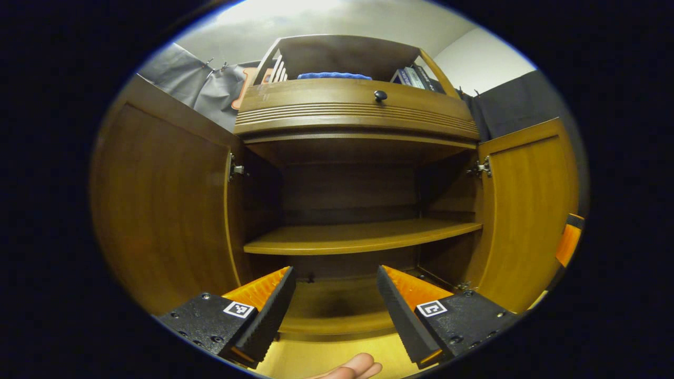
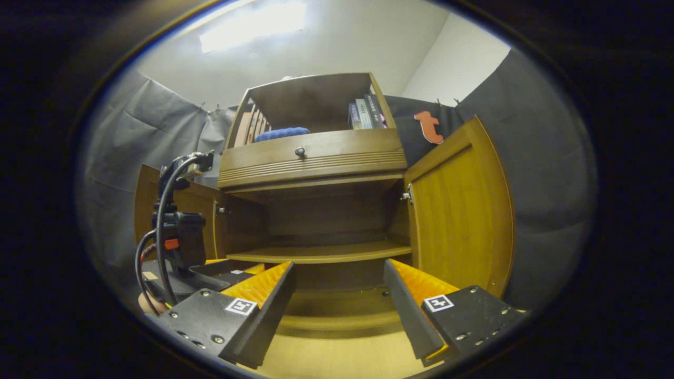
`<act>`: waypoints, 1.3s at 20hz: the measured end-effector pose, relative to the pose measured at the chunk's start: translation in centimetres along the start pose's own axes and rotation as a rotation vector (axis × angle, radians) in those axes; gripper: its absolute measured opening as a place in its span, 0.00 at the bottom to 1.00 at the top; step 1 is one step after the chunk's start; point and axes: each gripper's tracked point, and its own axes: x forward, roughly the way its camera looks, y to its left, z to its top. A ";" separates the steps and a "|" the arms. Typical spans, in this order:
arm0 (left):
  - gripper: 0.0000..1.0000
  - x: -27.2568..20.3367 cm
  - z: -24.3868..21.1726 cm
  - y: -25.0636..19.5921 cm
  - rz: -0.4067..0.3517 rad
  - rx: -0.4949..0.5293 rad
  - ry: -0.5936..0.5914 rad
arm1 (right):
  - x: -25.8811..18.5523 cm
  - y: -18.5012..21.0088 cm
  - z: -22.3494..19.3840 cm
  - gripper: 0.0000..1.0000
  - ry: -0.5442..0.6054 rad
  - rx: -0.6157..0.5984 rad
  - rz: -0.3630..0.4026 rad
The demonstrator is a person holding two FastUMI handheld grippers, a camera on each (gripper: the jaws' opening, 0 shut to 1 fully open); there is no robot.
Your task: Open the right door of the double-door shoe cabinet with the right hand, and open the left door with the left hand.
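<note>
Shoe cabinet point(image 1: 358, 113), double-door, brown wood with a warm grain. It stands straight ahead of both grippers, its interior facing them.

Left door point(image 1: 158, 205): swung wide open, to the left of the left gripper point(image 1: 334, 302); its plain inner panel faces the camera. A metal hinge point(image 1: 236, 169) shows at its upper inner edge.

Right door point(image 2: 461, 210): swung open, ahead and to the right of the right gripper point(image 2: 339, 302); framed panel, lighter golden tone inside, hinge near the top corner.

Interior: one shelf point(image 1: 358, 237) across the middle, bare; the cabinet floor below it, just beyond the fingertips of both grippers; dark back panel.

Upper part: a drawer front with grooved moulding and a small dark round knob point(image 1: 380, 95). Above it an open compartment holding a blue folded cloth point(image 1: 334, 76) and a few books point(image 2: 366, 113) standing at the right side.

Left gripper: released, fingers spread apart, holding nothing, touching neither door. A person's fingertips point(image 1: 355, 367) show below it at the bottom edge of the left gripper view.

Right gripper: released, fingers spread apart, holding nothing. In the right gripper view the left gripper's body with its black cable sits to the left, just beside it.

Surround: grey cloth wall behind the cabinet; pale ceiling above.
</note>
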 end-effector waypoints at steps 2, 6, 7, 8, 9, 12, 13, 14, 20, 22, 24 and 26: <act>0.96 0.0 0.4 0.0 -0.002 -0.007 -0.002 | -1.0 -0.1 0.3 1.00 0.003 0.023 -0.015; 0.94 -0.8 1.1 0.0 -0.023 -0.012 -0.014 | -2.6 -1.5 1.6 0.99 -0.010 0.011 -0.066; 0.96 -1.2 1.3 0.0 -0.031 -0.011 -0.015 | -3.0 -1.5 1.5 0.99 -0.005 0.010 -0.073; 0.94 -1.5 1.6 0.0 -0.039 -0.013 -0.019 | -2.8 -1.4 1.4 0.99 0.005 0.013 -0.072; 0.94 -1.8 1.9 0.0 -0.050 -0.021 -0.025 | -2.8 -1.0 1.1 0.99 0.016 0.013 -0.063; 0.94 -2.5 2.6 0.2 -0.069 -0.042 -0.043 | -2.6 0.6 0.4 0.99 0.040 -0.030 -0.040; 0.96 -2.6 2.8 0.4 -0.070 -0.040 -0.051 | -2.6 1.1 0.1 0.99 0.046 -0.051 -0.036; 0.94 -2.7 3.1 0.7 -0.066 -0.039 -0.056 | -2.5 1.4 0.0 0.99 0.049 -0.069 -0.037; 0.93 -2.6 3.0 1.5 -0.062 -0.078 -0.043 | -3.1 2.6 0.7 1.00 0.034 -0.096 -0.030; 0.93 -2.7 3.1 1.4 -0.072 -0.073 -0.046 | -3.2 2.5 1.1 0.99 0.021 -0.086 -0.033; 0.93 -2.9 3.2 1.4 -0.075 -0.069 -0.047 | -3.3 2.5 1.2 0.96 0.011 -0.072 -0.033; 0.93 -3.1 3.4 1.7 -0.067 -0.066 -0.054 | -3.1 2.5 1.1 0.96 0.013 -0.064 -0.037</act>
